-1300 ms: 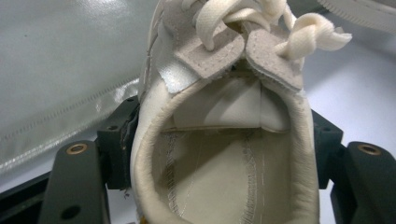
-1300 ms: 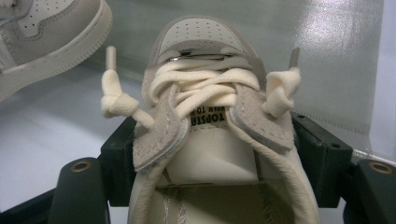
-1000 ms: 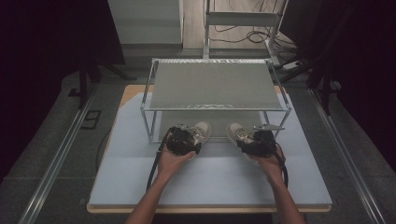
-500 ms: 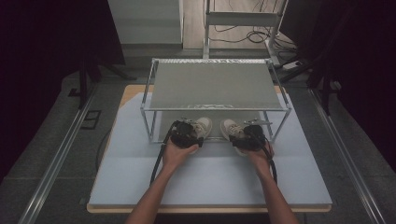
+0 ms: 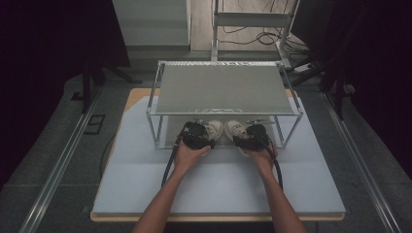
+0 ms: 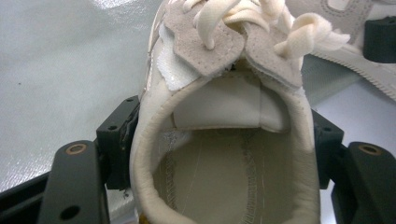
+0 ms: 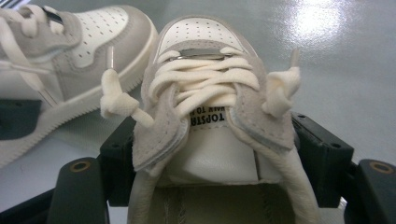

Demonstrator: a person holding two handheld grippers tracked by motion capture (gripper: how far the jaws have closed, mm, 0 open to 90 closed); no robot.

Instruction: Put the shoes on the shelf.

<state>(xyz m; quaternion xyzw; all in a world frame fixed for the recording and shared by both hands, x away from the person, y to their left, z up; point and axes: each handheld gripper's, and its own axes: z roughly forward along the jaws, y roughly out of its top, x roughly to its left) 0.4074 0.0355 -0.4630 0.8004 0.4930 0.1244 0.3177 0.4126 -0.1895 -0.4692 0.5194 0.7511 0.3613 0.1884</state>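
A pair of cream and grey lace-up sneakers sits side by side at the open front of a metal rack (image 5: 223, 90), toes pointing in under its shelf. My left gripper (image 5: 197, 136) is shut on the left sneaker (image 5: 214, 128). Its black jaws press both sides of the heel collar of this left sneaker (image 6: 205, 56), as the left gripper (image 6: 223, 154) shows close up. My right gripper (image 5: 252, 137) is shut the same way on the right sneaker (image 5: 234, 128). In the right gripper view the right gripper (image 7: 212, 158) clamps the right sneaker (image 7: 205, 84), with the left sneaker (image 7: 93, 42) beside it.
The rack stands on a pale blue-grey mat (image 5: 145, 179) over a wooden table. Its thin front posts (image 5: 158, 131) flank the sneakers on both sides. A second frame and cables (image 5: 262, 34) lie on the floor behind the table.
Both hands have moved away from me and inward with their sneakers. The pair now sits closer together, with the toes under the rack's shelf.
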